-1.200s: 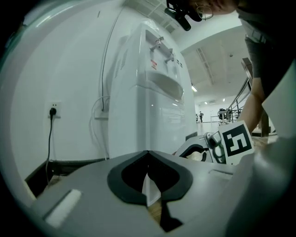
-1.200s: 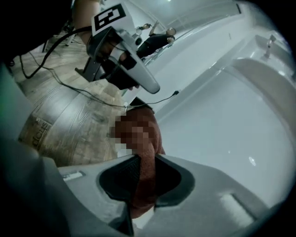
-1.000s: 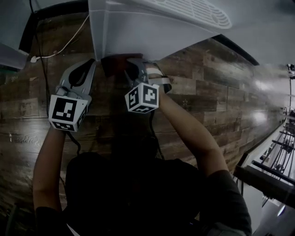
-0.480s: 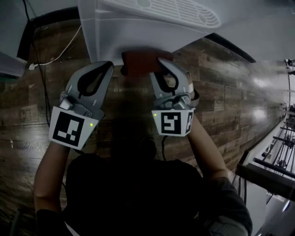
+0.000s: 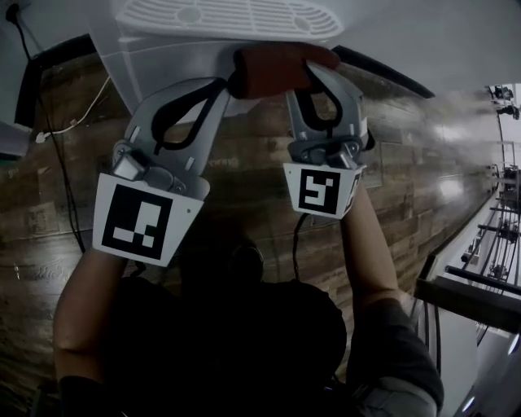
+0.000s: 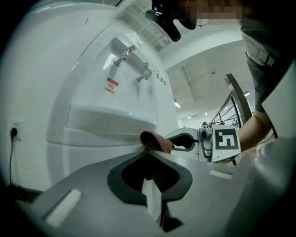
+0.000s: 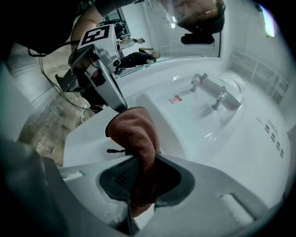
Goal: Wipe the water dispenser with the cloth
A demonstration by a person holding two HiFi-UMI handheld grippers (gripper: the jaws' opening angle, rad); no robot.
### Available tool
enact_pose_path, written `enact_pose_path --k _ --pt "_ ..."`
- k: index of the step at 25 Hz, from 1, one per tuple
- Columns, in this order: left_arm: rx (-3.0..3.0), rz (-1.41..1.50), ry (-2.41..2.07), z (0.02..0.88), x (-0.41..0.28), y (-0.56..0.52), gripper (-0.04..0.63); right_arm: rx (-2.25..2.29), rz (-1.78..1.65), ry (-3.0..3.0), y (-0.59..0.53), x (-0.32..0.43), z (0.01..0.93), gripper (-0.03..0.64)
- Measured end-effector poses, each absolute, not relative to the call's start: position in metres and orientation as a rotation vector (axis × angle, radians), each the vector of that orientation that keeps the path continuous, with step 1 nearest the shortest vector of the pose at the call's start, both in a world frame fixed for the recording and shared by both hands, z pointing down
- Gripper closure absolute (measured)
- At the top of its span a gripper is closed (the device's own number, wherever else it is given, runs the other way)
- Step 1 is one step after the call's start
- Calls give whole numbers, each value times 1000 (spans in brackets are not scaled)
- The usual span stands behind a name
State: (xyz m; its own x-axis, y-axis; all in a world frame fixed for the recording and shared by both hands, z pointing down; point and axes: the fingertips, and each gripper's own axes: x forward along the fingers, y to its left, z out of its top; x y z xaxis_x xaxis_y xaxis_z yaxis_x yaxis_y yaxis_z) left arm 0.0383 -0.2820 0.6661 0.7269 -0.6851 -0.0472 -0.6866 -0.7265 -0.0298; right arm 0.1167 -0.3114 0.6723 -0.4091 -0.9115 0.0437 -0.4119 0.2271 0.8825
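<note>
Cloth: a reddish-brown cloth [image 5: 277,69], bunched into a roll, is held against the lower front edge of the white water dispenser [image 5: 163,57], between the two grippers.
Right gripper: the right gripper [image 5: 313,72] has its jaws clamped on the cloth. In the right gripper view the fabric fills the gap between the ribbed pads and bulges out past the tips.
Left gripper: the left gripper [image 5: 224,84] has its jaws drawn together, tips meeting at the cloth's left end. They seem to pinch a fold of it, though the left gripper view leaves that contact unclear.
Dispenser: two taps [image 6: 122,53] stand above a red label [image 6: 111,84] on the front. A white slotted grille [image 5: 228,16] lies on the part above the cloth in the head view.
Surroundings: a wooden floor [image 5: 407,163] lies below, with a black cable [image 5: 57,163] at the left.
</note>
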Motion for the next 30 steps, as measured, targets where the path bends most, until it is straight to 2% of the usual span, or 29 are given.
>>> enact_pose_path --k 10,18,25,30 --pt "-2928 -198 1256 791 19 -301 575 1141 -853 -1980 -317 124 827 552" --pt "-2993 -395 1366 857 -8 -299 575 942 -651 -1949 -322 131 935 552" --pt "-2955 -426 1444 862 -20 -305 576 914 -481 -1986 -288 151 957 552" --pt "-2966 -486 1363 870 -10 -298 576 1143 3 -2055 -262 180 968 552"
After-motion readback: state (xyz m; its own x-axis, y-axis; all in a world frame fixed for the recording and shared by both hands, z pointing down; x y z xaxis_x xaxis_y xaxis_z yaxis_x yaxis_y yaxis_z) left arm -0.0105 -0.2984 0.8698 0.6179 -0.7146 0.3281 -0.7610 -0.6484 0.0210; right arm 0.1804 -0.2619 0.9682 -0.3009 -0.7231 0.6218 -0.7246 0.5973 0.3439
